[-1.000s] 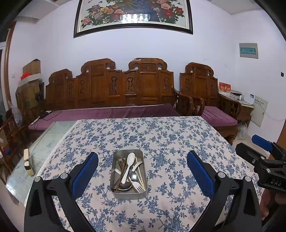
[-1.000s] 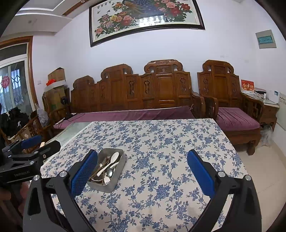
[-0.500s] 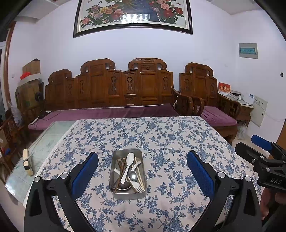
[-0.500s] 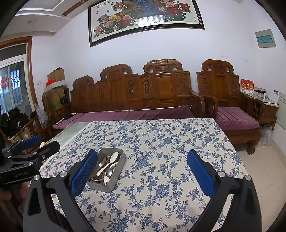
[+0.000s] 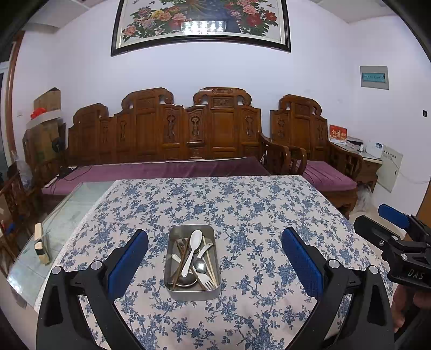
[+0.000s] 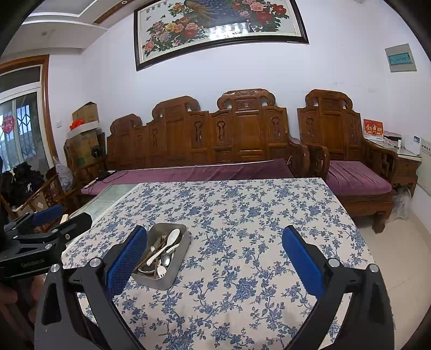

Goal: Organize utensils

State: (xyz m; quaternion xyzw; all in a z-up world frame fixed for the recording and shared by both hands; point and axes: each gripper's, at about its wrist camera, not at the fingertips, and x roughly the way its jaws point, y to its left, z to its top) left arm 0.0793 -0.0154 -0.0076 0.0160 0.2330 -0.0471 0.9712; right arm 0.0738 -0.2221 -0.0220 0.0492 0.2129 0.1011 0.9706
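We see all the utensils heaped in the metal tray on the tabletop — gathered, unsorted. Whether that is before or after organizing, we cannot tell. The 2 tools — left tool, right tool — hover spread and empty.

Utensils lie in a tray on the table; a bench stands behind it.

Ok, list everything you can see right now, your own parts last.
metal tray: one, silver, on the tablecloth, nearer its left side
utensils: several mixed, white, metal and brown, piled inside the tray
tablecloth: one, white with blue flowers, covering the table
wooden sofa: one, brown with purple cushion, behind the table
armchair: one, brown, right of sofa
painting: one, floral, on wall
left claw: open, empty
right claw: open, empty
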